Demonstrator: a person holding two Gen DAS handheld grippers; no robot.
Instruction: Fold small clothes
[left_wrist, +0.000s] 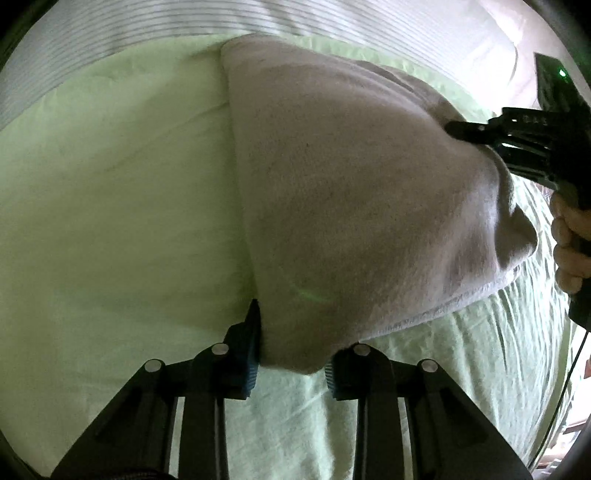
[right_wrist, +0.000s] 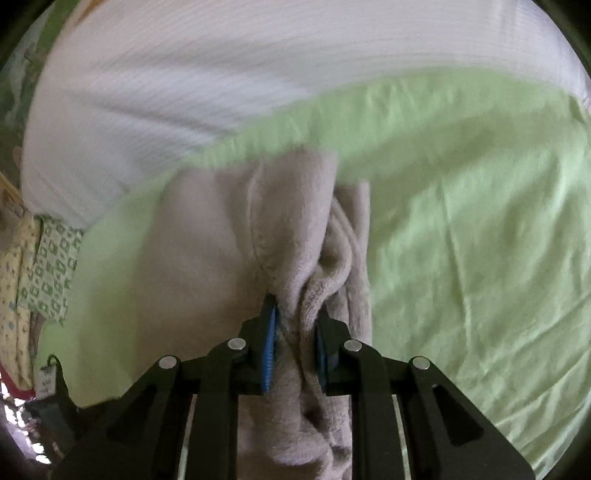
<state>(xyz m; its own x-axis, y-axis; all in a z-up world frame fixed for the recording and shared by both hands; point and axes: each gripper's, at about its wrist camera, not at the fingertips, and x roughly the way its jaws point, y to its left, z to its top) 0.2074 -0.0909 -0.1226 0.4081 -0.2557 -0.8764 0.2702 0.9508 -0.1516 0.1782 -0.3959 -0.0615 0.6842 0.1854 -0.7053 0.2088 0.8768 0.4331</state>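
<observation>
A pale grey-pink fleece garment (left_wrist: 351, 192) lies on a light green sheet (left_wrist: 110, 206). In the left wrist view my left gripper (left_wrist: 291, 343) has its jaws open wide around the garment's near corner, the left pad touching the cloth edge. My right gripper (left_wrist: 476, 133) shows at the right of that view, held by a hand, with its fingers at the garment's far right edge. In the right wrist view my right gripper (right_wrist: 295, 332) is shut on a bunched fold of the garment (right_wrist: 207, 251), which hangs and drapes ahead of the fingers.
A white striped blanket (right_wrist: 184, 81) lies beyond the green sheet (right_wrist: 480, 240). Patterned folded clothes (right_wrist: 44, 266) sit at the left edge of the right wrist view. A cable (left_wrist: 569, 376) hangs from the right gripper's handle.
</observation>
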